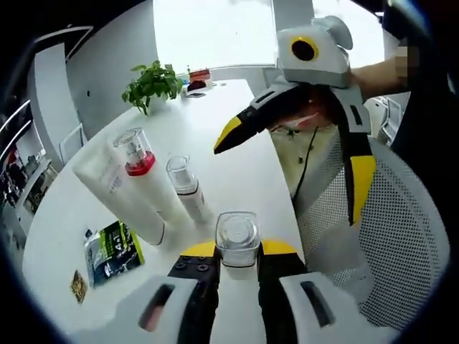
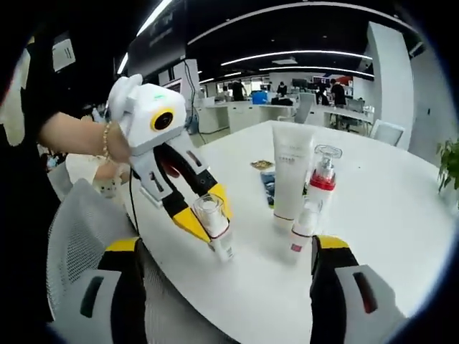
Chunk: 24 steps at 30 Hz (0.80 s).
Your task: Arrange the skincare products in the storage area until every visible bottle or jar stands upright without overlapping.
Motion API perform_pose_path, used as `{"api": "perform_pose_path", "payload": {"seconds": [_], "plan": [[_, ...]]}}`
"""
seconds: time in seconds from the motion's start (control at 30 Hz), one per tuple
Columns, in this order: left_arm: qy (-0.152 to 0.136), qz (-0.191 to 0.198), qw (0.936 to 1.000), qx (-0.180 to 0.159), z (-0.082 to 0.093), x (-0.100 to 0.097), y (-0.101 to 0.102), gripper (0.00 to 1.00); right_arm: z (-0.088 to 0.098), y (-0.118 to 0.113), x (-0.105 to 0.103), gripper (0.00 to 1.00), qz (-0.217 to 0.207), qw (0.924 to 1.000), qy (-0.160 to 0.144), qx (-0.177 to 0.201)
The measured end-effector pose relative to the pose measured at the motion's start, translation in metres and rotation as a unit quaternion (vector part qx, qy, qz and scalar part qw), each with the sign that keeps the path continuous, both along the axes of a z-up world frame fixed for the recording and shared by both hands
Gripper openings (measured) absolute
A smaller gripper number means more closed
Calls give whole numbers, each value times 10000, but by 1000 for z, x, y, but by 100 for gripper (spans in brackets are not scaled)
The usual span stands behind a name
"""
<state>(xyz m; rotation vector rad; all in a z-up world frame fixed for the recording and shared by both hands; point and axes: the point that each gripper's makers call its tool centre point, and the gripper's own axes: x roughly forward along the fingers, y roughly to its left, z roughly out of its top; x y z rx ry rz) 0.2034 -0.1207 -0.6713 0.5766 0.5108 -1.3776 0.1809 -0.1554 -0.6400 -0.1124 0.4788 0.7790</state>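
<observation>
**Q:** what's my left gripper (image 1: 237, 252) doing right now?

**A:** From the left gripper view, its black jaws with yellow tips are clamped on a small clear bottle with a square clear cap (image 1: 237, 239), bottom centre of the frame. In the right gripper view I see that same left gripper (image 2: 209, 213) coming in from the left, and the bottle (image 2: 215, 226) sits tilted between its yellow tips, its base right at the round white table (image 2: 387, 215). Can't tell if it actually touches.

**Q:** and the right one?

**A:** The right gripper (image 2: 226, 254) has its jaws wide apart, one at the lower left and one at the lower right of its own view, nothing between them but table edge. In the left gripper view it (image 1: 287, 179) hangs at upper right, spread open, holding nothing.

**Q:** where's the rest of the skincare stuff?

**A:** Centre right of the right gripper view: a tall white squeeze tube (image 2: 290, 175) stands cap down, just beside it a white pump bottle with a red collar and clear cap (image 2: 323, 179), and a smaller white bottle with a clear cap (image 2: 303, 229) in front. A flat green and black packet (image 1: 111, 251) lies at lower left of the left gripper view, and a potted green plant (image 1: 152, 82) sits at upper left.
</observation>
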Motion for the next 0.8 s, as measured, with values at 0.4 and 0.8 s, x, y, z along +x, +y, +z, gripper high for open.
{"api": "perform_pose_path", "payload": {"seconds": [0.4, 0.8], "plan": [[23, -29, 10000, -93, -6, 4, -7, 21, -6, -11, 7, 99, -423, 9991, 48, 14], [-154, 2, 9998, -153, -8, 36, -19, 21, -10, -14, 8, 98, -547, 9984, 119, -36]]}}
